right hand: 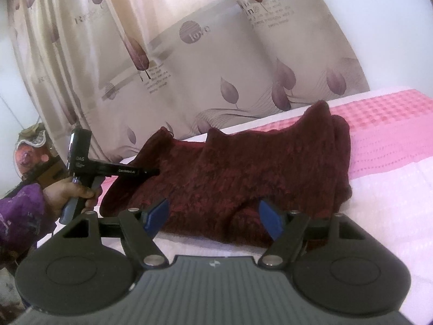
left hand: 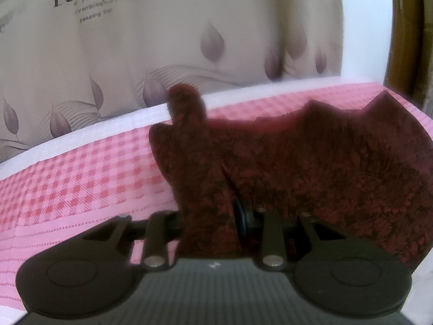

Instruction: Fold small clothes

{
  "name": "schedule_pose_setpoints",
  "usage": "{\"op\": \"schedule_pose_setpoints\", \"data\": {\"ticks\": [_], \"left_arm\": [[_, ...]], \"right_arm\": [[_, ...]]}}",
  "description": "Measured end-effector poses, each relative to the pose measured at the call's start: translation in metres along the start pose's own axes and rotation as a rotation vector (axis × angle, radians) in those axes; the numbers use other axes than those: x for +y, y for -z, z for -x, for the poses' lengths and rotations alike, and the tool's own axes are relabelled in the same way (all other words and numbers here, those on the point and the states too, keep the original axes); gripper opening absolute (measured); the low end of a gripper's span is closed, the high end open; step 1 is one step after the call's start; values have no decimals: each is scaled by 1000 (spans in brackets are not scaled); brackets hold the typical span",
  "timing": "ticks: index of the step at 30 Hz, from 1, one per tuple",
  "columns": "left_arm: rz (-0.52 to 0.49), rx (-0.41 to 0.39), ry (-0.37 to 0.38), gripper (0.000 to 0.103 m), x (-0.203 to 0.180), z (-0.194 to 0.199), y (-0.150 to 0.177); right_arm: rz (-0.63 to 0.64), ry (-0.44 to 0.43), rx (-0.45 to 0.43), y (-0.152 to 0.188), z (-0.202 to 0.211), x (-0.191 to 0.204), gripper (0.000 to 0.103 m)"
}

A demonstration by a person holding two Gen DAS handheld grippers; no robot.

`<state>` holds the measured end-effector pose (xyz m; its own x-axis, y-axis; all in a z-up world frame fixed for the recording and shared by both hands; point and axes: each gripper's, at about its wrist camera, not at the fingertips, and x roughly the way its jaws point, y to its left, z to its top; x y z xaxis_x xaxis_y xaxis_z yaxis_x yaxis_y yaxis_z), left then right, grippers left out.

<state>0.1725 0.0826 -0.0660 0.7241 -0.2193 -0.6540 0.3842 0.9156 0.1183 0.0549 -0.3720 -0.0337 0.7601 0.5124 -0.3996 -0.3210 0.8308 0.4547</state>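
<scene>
A dark red fuzzy garment (left hand: 324, 168) lies bunched on the pink checked bed cover (left hand: 81, 184). My left gripper (left hand: 211, 216) is shut on a fold of it, and the cloth drapes over both fingers and hides the tips. In the right wrist view the same garment (right hand: 243, 168) spreads across the bed. My right gripper (right hand: 213, 219) stands open at its near edge, blue pads (right hand: 158, 214) apart on either side of a bulge of cloth, not pressing it. The left gripper (right hand: 151, 172) reaches into the garment's left end, held by a hand (right hand: 67, 192) in a purple sleeve.
A beige curtain (right hand: 216, 54) with purple leaves and printed words hangs close behind the bed. White quilted bedding (right hand: 379, 203) lies at the right under the pink cover (right hand: 392, 113). A dark wooden frame (left hand: 400, 40) stands at the far right.
</scene>
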Motion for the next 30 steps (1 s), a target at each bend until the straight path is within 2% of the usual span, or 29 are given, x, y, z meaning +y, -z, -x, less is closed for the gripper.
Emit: {"op": "schedule_pose_setpoints", "data": {"ticks": [6, 8, 12, 16, 19, 24, 26, 28, 29, 30], "left_arm": [[6, 3, 9, 31, 3, -2, 0], [60, 10, 41, 31, 12, -3, 0], [242, 17, 151, 32, 46, -8, 6], [253, 5, 179, 32, 51, -10, 12], [285, 6, 202, 33, 57, -13, 14], [367, 6, 256, 38, 72, -18, 22], [366, 0, 253, 39, 71, -18, 23], [363, -3, 243, 43, 70, -18, 22], [362, -4, 238, 45, 70, -18, 22], [361, -4, 235, 48, 71, -19, 23]], "right_arm": [[-30, 0, 4, 4, 1, -7, 74], [-40, 3, 4, 4, 1, -10, 74], [-38, 32, -7, 3, 6, -17, 74], [-78, 108, -16, 4, 16, -42, 74], [-74, 161, 19, 9, 20, -58, 74], [-68, 147, 32, 14, 18, -67, 75], [-33, 121, 59, 12, 8, -66, 70], [9, 114, 114, 9, -5, -62, 46], [32, 126, 141, 9, -10, -60, 44], [59, 126, 153, 9, -11, -58, 34]]}}
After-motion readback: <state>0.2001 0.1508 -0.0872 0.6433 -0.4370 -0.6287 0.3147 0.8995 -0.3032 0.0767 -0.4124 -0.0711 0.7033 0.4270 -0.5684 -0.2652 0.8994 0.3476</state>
